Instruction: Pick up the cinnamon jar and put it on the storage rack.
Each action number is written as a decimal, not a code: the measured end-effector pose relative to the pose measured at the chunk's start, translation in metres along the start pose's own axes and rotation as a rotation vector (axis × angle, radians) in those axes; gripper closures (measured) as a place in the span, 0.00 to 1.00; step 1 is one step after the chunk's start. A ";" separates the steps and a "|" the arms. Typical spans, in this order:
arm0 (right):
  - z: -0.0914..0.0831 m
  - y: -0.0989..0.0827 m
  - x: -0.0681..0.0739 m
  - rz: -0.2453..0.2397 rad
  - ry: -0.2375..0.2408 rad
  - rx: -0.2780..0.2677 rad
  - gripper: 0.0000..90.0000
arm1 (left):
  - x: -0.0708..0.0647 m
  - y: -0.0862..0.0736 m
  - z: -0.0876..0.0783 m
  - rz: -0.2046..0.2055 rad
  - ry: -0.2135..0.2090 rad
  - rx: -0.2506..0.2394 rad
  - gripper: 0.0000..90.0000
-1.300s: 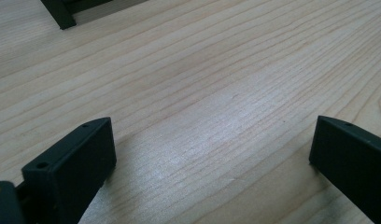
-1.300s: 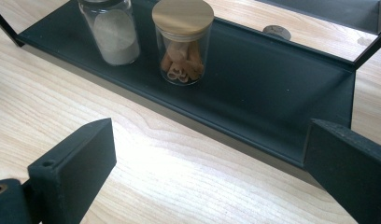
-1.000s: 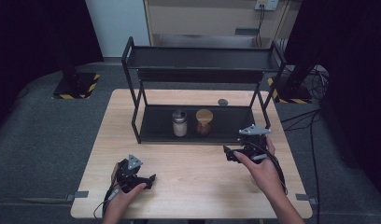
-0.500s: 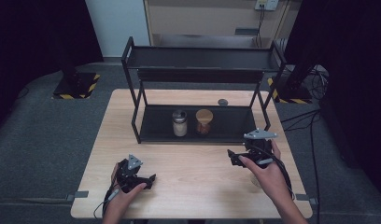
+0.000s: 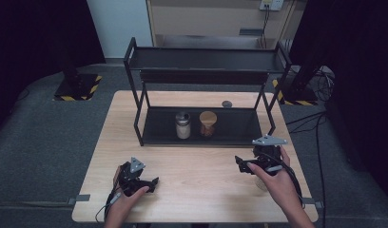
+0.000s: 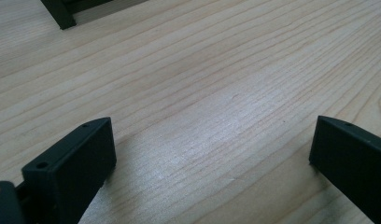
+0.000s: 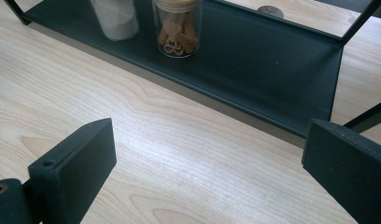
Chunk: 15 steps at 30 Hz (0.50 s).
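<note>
A black two-tier rack [image 5: 239, 128] stands at the back of the wooden table [image 5: 201, 190]. On its lower shelf a jar of white powder [image 5: 183, 125] [image 7: 115, 16] and a wooden-lidded jar of cinnamon sticks [image 5: 208, 123] [image 7: 178, 28] stand side by side. My left gripper [image 5: 150, 183] [image 6: 212, 154] rests low over bare wood at the front left, open and holding nothing. My right gripper [image 5: 240, 165] [image 7: 209, 158] hovers in front of the rack's right end, also open and holding nothing. Its jaws point toward the lower shelf [image 7: 272, 70].
A small grey round disc [image 5: 227, 104] [image 7: 270, 10] lies on the table behind the rack. The rack's front left foot [image 6: 58, 14] shows in the left gripper view. Bare wood stretches between the two grippers. Dark floor surrounds the table.
My right gripper has drawn back from the rack toward the front edge and slightly right. The left gripper has stayed where it was.
</note>
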State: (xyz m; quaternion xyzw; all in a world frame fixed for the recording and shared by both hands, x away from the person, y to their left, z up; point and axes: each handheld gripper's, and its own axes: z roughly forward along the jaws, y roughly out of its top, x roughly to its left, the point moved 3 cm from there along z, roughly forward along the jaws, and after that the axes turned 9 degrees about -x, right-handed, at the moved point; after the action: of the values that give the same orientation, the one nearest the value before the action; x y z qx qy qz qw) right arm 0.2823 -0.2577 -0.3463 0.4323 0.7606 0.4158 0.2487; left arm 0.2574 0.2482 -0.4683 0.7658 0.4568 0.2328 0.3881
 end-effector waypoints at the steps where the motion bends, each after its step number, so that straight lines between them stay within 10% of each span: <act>1: -0.001 0.000 0.000 0.001 -0.001 0.000 0.03 | 0.000 0.000 0.000 0.000 0.000 0.000 0.00; 15: -0.011 -0.010 -0.007 0.021 -0.014 0.003 0.03 | 0.000 0.000 0.000 0.000 0.000 0.000 0.00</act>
State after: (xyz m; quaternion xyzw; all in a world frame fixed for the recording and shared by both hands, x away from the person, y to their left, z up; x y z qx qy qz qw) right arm 0.2726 -0.2709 -0.3492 0.4433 0.7549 0.4142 0.2491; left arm 0.2574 0.2482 -0.4683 0.7658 0.4568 0.2328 0.3882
